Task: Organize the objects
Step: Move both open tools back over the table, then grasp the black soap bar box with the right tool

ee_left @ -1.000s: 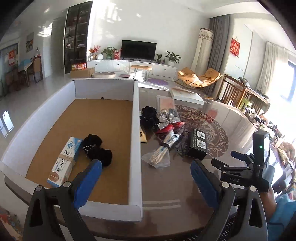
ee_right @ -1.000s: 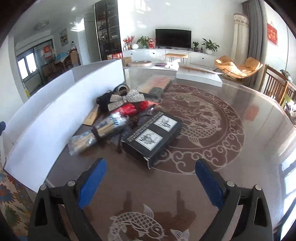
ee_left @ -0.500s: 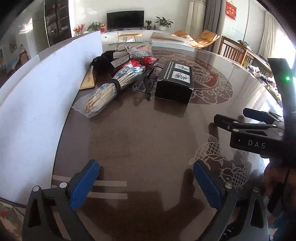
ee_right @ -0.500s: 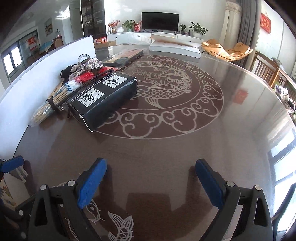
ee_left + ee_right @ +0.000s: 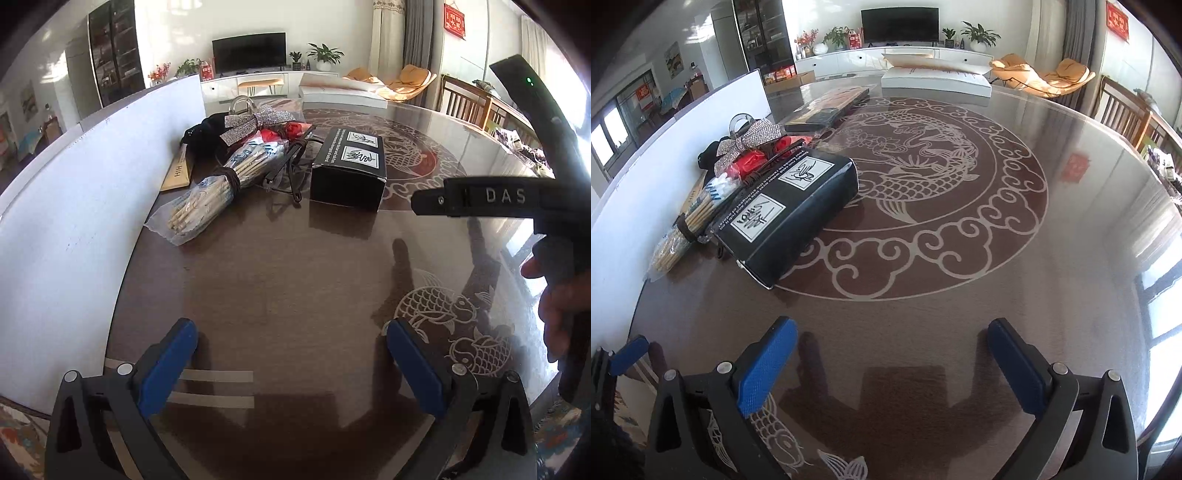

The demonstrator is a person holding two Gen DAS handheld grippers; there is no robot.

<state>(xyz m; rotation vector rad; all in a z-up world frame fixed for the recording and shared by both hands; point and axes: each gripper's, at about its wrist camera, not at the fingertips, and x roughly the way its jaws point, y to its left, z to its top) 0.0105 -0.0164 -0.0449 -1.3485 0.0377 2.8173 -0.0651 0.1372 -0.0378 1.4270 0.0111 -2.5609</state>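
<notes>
The sorting looks barely advanced, judging by what lies out. A heap of loose things sits on the round brown glass-topped worktop [image 5: 960,332] beside the tall white board wall [image 5: 92,184]: a black rectangular box with two white labels [image 5: 790,210], a clear bag of pale wooden sticks [image 5: 218,188] just left of that box, a glittery silver bow [image 5: 251,120] behind the box, red wrapped items [image 5: 748,162] under the bow, and a flat tan wooden plaque [image 5: 181,173] leaning at the wall. None of these is held.

The left gripper [image 5: 291,358] hovers with its blue-padded fingers spread and nothing between them, well short of the box. The right gripper [image 5: 892,358] has its fingers widening apart at this moment, also empty, with the box ahead to its left.

Only the left wrist view shows the plaque and the person's hand [image 5: 557,306] on the right tool's handle. Only the right wrist view shows a flat dark package [image 5: 827,105] beyond the box.
</notes>
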